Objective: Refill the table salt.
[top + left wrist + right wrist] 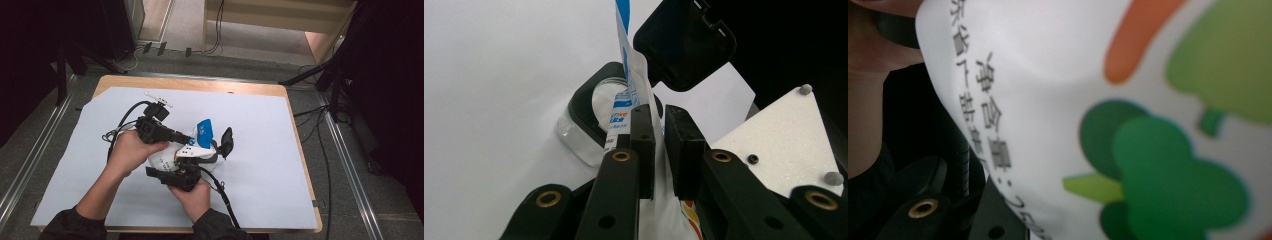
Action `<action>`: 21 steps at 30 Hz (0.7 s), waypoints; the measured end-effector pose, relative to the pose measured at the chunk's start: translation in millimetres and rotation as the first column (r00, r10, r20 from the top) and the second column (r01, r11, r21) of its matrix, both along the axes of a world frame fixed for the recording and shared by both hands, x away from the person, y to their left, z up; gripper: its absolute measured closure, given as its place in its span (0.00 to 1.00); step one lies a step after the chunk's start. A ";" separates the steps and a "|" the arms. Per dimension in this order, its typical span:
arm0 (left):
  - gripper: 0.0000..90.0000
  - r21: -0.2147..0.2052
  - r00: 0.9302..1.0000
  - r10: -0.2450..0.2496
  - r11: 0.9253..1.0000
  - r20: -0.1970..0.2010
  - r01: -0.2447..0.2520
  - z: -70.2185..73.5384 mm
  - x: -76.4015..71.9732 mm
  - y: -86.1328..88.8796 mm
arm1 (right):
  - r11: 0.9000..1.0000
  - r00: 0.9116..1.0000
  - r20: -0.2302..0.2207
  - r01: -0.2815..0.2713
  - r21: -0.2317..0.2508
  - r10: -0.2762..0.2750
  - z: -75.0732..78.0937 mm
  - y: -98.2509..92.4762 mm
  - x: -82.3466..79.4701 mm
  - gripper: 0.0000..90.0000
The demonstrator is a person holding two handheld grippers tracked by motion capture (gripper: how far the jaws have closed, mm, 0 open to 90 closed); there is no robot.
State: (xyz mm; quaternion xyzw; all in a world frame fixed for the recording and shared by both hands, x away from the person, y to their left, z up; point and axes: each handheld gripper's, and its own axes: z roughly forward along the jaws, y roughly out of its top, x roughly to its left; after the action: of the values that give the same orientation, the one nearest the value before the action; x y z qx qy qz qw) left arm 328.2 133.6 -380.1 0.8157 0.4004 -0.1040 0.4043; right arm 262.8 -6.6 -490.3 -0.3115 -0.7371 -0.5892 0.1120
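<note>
From the high view I find my right claw (186, 169) at six o'clock under the white pouch (192, 147), its grip not discernible. The right gripper view adds green printed trees on the pouch (1128, 125). My left claw (659, 145) is clamped on the pouch (631, 92); beyond, at twelve, a clear container (574, 132) with black hinged lid (684, 42) rests on the desk (280, 150).

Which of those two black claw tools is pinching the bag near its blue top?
The left gripper: its jaws pinch the white bag just below the blue top edge. The right gripper sits lower, by the bag's body.
</note>
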 end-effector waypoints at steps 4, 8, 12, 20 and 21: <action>0.93 -0.002 1.000 -0.005 1.000 0.003 0.005 0.5 -0.1 -1.0 | 1.000 1.000 -0.007 0.003 0.008 -0.003 0.5 -1.1 0.4 0.76; 0.92 -0.007 1.000 -0.010 1.000 0.006 0.010 0.8 0.4 -0.9 | 0.999 1.000 -0.027 0.002 0.038 -0.001 0.3 -1.3 0.7 0.77; 0.92 -0.003 1.000 -0.011 1.000 0.012 0.011 1.4 0.7 -1.0 | 0.998 1.000 -0.029 0.003 0.056 -0.001 0.9 -1.3 1.2 0.77; 0.92 -0.001 1.000 -0.011 1.000 0.015 0.011 1.2 0.7 -1.4 | 0.999 1.000 -0.026 0.004 0.050 -0.002 0.2 -1.1 1.6 0.77; 0.92 -0.001 1.000 -0.012 1.000 0.016 0.012 1.5 0.6 -1.6 | 0.999 1.000 -0.026 0.004 0.051 -0.003 0.4 -1.1 1.7 0.77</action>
State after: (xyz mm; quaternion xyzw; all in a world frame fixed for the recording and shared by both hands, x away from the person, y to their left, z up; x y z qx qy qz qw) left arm 328.9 132.0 -378.6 0.8187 0.3924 -0.1000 0.4071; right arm 264.6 -7.8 -490.0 -0.3175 -0.7198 -0.6038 0.1284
